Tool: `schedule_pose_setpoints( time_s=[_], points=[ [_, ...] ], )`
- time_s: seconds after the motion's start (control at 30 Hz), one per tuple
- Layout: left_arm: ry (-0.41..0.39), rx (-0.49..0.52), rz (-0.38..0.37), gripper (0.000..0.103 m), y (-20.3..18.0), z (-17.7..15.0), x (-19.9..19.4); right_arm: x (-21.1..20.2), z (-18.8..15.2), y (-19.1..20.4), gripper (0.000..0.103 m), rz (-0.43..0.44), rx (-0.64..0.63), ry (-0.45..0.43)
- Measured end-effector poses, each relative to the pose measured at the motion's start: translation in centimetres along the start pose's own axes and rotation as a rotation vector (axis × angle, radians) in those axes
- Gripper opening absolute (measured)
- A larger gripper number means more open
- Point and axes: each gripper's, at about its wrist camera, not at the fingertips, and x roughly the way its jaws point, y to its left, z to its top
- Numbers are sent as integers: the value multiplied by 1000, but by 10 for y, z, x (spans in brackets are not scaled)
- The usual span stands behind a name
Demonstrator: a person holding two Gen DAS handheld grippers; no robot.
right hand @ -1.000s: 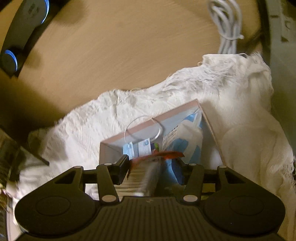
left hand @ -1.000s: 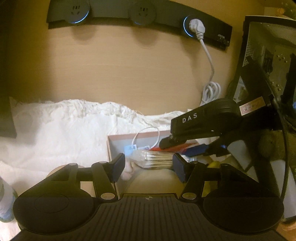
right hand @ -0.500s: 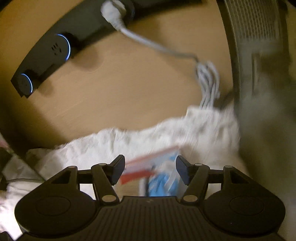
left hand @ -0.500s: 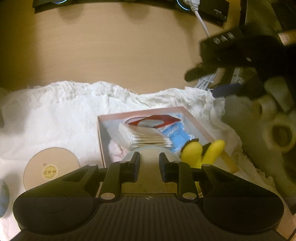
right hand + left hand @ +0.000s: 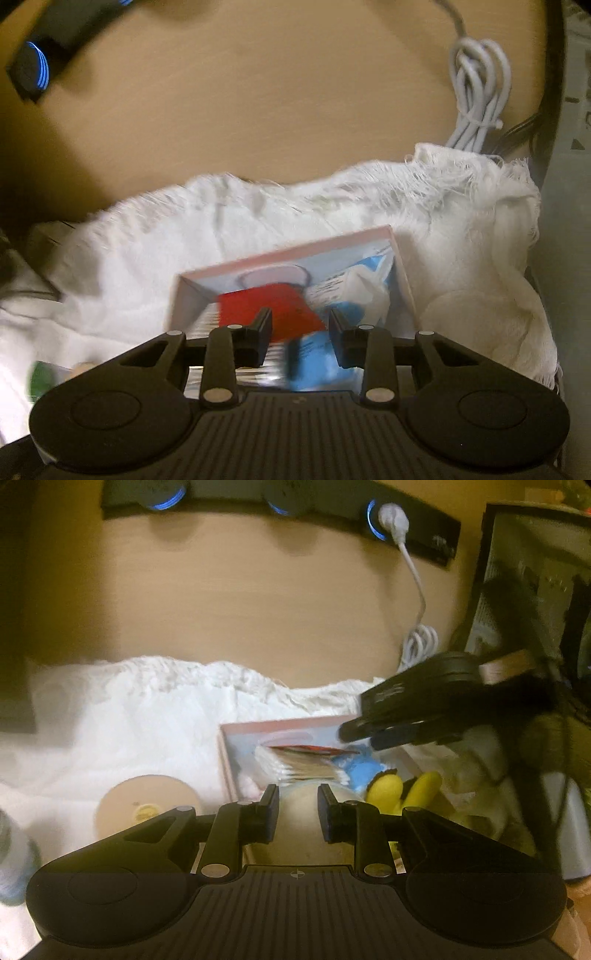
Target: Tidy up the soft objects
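Right gripper (image 5: 300,334) back over pink box (image 5: 288,254), jaws spread, empty. Left gripper (image 5: 297,814) narrowed, pinching nothing. Cotton-swab pack (image 5: 299,766) light, crinkly: grab mid-bag.

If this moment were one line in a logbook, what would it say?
left gripper: part open, empty, near pale round object | right gripper: open, empty, over pink box | box: on white cloth, holds packets
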Motion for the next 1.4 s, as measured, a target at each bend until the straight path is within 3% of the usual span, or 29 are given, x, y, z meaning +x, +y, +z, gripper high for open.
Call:
schedule_pose_setpoints(
  time_s=[0.13, 0.23, 0.5, 0.57, 0.73, 0.83, 0.9, 1.1, 1.13, 1.17, 1.4],
  points=[
    [-42, 1, 53, 26, 1, -11, -30, -41, -17, 15, 44, 2, -96, -113],
    [-60, -37, 115, 26, 10, -27, -50, -62, -32, 29, 52, 40, -152, -145],
    [6, -169, 262, 27, 22, -88, -78, -89, -101, 54, 61, 103, -330, -144],
    [38, -175, 288, 27, 16, -102, -77, -91, -119, 53, 70, 119, -349, -116],
    [55, -189, 377, 27, 3, -132, -71, -69, -159, 33, 75, 84, -349, 14],
    [83, -190, 392, 27, -7, -145, -59, -51, -173, 19, 75, 64, -347, 59],
    [58, -167, 416, 29, -17, -153, -57, -40, -182, 12, 75, 56, -356, 79],
    [38, -172, 466, 30, -27, -156, -55, -31, -202, 15, 89, -2, -487, -1],
    [35, -178, 474, 30, -28, -156, -55, -29, -203, 13, 100, -29, -479, -9],
    [33, -177, 483, 30, -29, -156, -54, -27, -202, 9, 103, -38, -450, -9],
    [26, -201, 528, 30, -38, -157, -51, -24, -199, 1, 103, 5, -469, -31]
  ],
)
